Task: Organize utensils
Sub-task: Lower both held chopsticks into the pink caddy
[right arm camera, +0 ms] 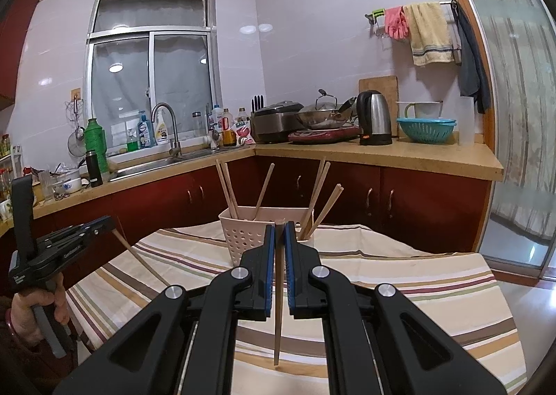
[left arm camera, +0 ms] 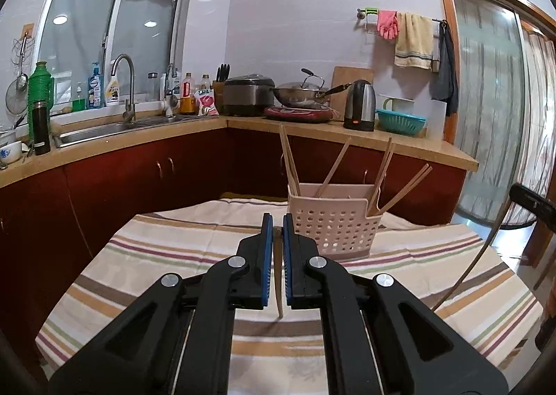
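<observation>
Close in, the left tool [left arm camera: 277,221] is clenched on a single chopstick [left arm camera: 279,285], which runs between the blue pads with its long axis along the fingers, its thin end hanging back toward the camera above the striped cloth [left arm camera: 166,277] on the tabletop. The right tool [right arm camera: 279,226] is likewise clenched on another chopstick [right arm camera: 278,308], steeply upright, blunt end up between the pads and tip pointing down toward the cloth.

Only the right wrist view shows the left tool from the side, held up at the left edge by a hand [right arm camera: 34,308], its chopstick slanting down and to the right over the cloth. The left wrist view shows only a dark sliver of the right tool at its right edge.

Just beyond both tools stands a pale perforated basket [left arm camera: 333,224] on the cloth, with several chopsticks [left arm camera: 290,162] leaning outward in different directions, tips down inside. Farther back, the kitchen counter [right arm camera: 382,155] carries a kettle [right arm camera: 374,117] and a wok [right arm camera: 323,117].
</observation>
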